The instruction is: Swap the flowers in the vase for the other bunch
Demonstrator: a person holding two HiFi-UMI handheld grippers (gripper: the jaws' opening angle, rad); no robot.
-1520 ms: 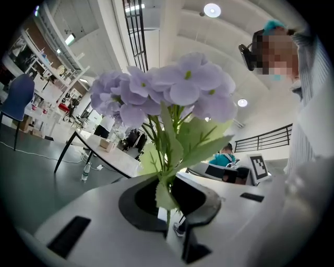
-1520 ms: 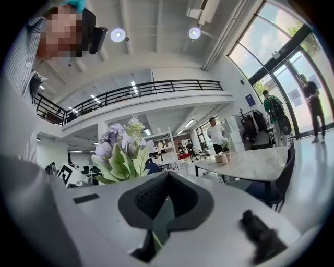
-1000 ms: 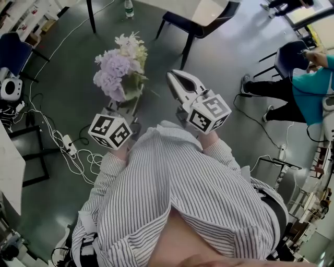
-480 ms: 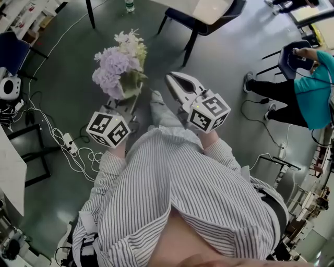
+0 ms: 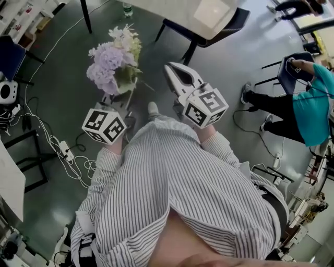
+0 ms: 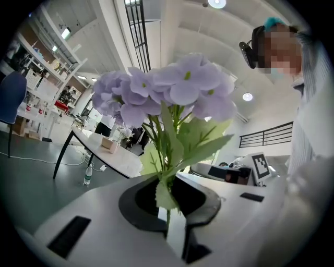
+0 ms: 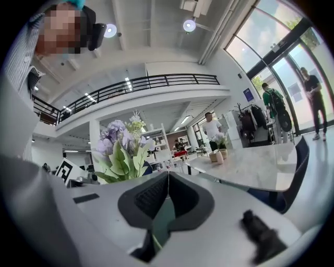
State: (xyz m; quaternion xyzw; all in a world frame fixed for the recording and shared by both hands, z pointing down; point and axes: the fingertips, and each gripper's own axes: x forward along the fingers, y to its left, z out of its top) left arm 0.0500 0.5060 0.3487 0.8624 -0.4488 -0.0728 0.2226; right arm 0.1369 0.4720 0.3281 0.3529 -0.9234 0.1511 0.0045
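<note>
Both grippers + bunch (image 5: 110,62) have shifted up-left in head view; table (image 5: 209,13) edge nearer. Left gripper (image 6: 172,208) narrow, clamped on thin green stem (image 6: 167,156), bunch upright over floor (image 5: 62,88). Right gripper (image 5: 171,73) closed, empty. Carry level, no swinging: top-heavy, slim smooth stem, soft lilac petals (image 6: 182,88), broad veined leaves (image 6: 201,141). Vase not seen.

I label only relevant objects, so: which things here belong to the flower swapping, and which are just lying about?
Belong to the job: purple flower bunch, held in the left gripper; right gripper, shut and empty; flower pot on the table, perhaps the vase.
Lying about: water bottle; power strip; dark chair.
</note>
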